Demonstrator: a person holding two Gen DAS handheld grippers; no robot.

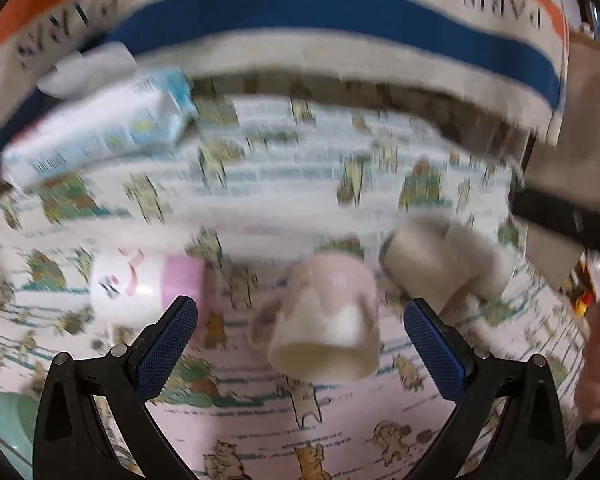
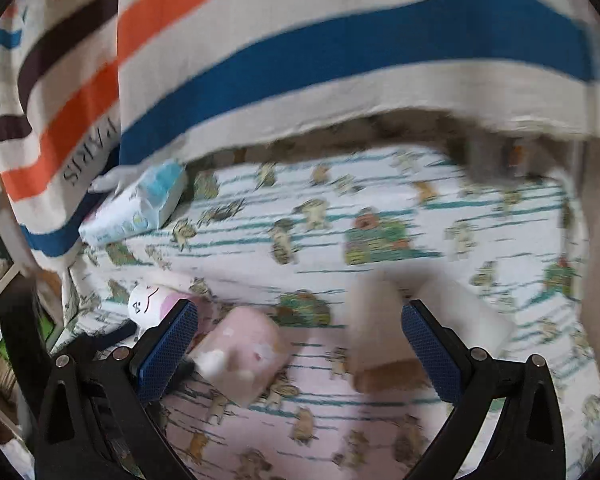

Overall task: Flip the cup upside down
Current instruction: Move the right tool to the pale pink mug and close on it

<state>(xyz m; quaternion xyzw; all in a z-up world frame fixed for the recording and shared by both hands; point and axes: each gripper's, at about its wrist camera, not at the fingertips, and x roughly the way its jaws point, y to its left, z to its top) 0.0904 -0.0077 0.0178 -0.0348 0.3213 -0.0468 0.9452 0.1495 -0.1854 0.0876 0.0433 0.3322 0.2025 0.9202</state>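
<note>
A striped cloth [image 1: 300,12] in cream, blue and orange hangs across the far side of both views. Below it a tablecloth [image 1: 284,184] printed with small cartoon animals covers the table. On its far left lies a pale blue and white packet [image 1: 100,132], tilted. A beige cup [image 1: 440,264] sits to the right, too blurred to tell how it stands. On the left is a white and pink cup with a drawn face [image 1: 140,284]. Between the two, near the middle, the pink and cream cup [image 1: 328,320] lies tipped on the tablecloth with its open mouth toward the near side; in the right wrist view it [image 2: 240,356] rests just beside the left blue finger pad.

The left gripper [image 1: 300,344] has its fingers spread wide on either side of the pink cup, not touching it. The right gripper [image 2: 300,352] is likewise released, holding nothing.
</note>
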